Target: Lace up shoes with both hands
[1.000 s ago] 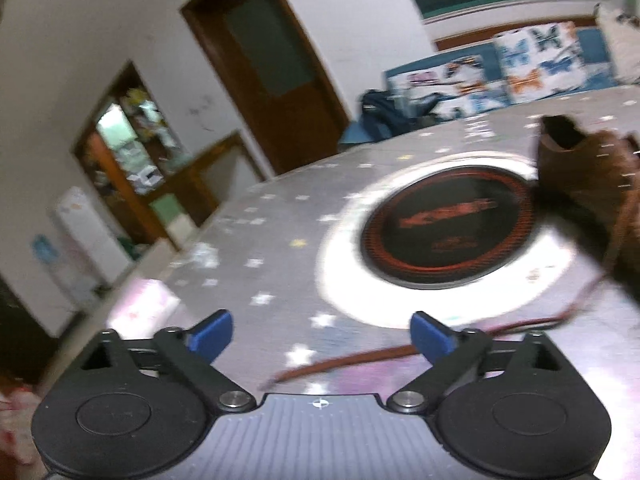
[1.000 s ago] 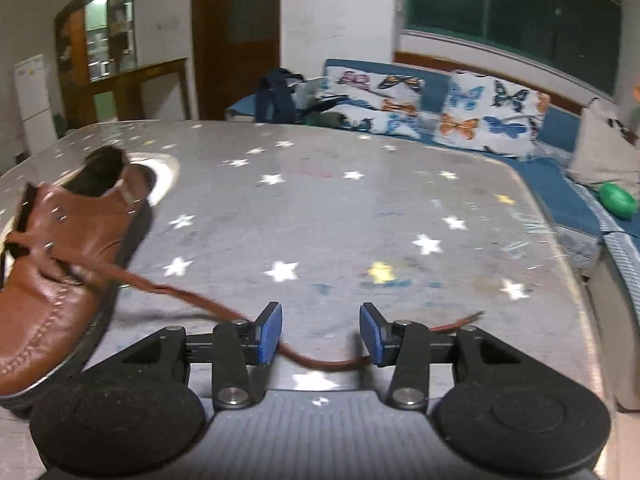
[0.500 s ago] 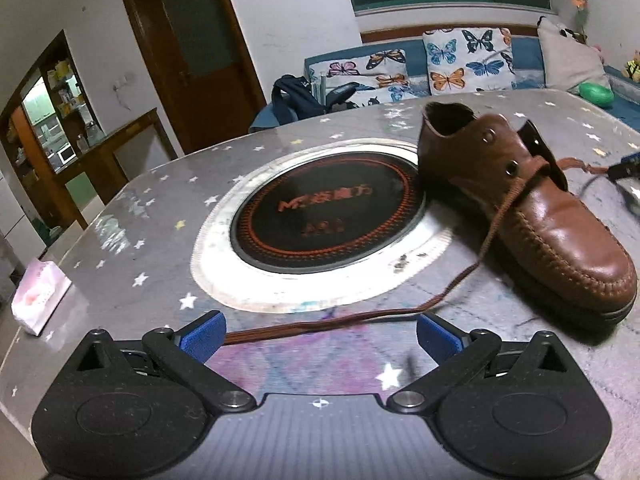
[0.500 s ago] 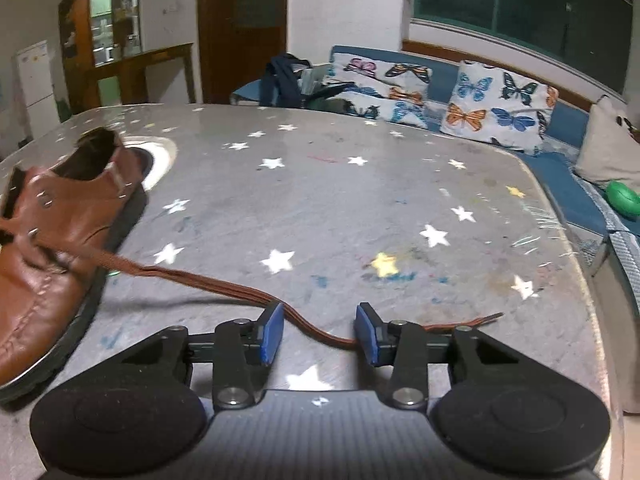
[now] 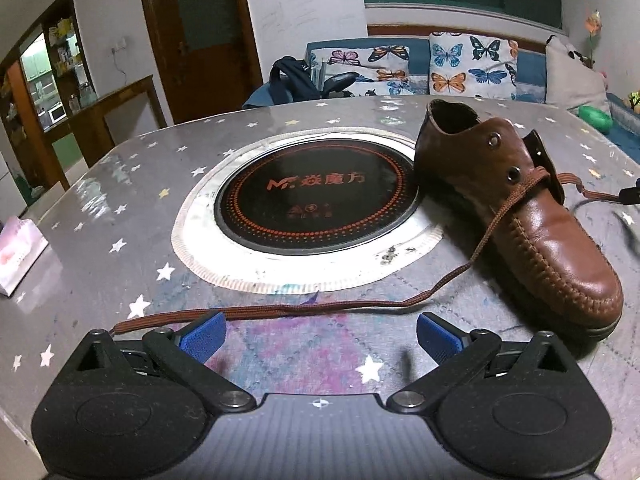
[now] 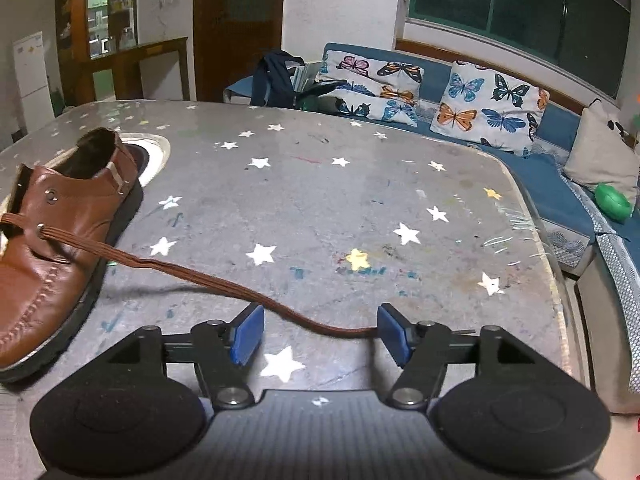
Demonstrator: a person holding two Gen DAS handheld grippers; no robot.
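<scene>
Item: brown leather shoe (image 5: 532,216), one, upright on a grey star-printed table (image 6: 320,208), toe toward the near edge. In the left wrist view it stands at the right of a round black cooktop (image 5: 316,196) sunk in a silver ring; the shoe's heel touches the ring's right rim.

Item: brown lace (image 5: 304,309), threaded through the lower eyelets only. One end trails left across the table surface in front of the cooktop, past the left gripper's (image 5: 320,334) left blue pad. The other end (image 6: 224,284) runs right from the shoe and passes between the right gripper's (image 6: 320,334) pads.

Left gripper: jaws wide apart, nothing between them; lace lies just beyond the pad tips.

Right gripper: jaws apart, just been opening; lace lies slack between the pads, its far part at the right pad, not pinched.

Open room: wide bare table to the right of the shoe, out to the curved right edge; blue sofa (image 6: 552,168) with butterfly cushions beyond that edge. Left of the cooktop, bare table up to a pink packet (image 5: 20,248) at the left edge
</scene>
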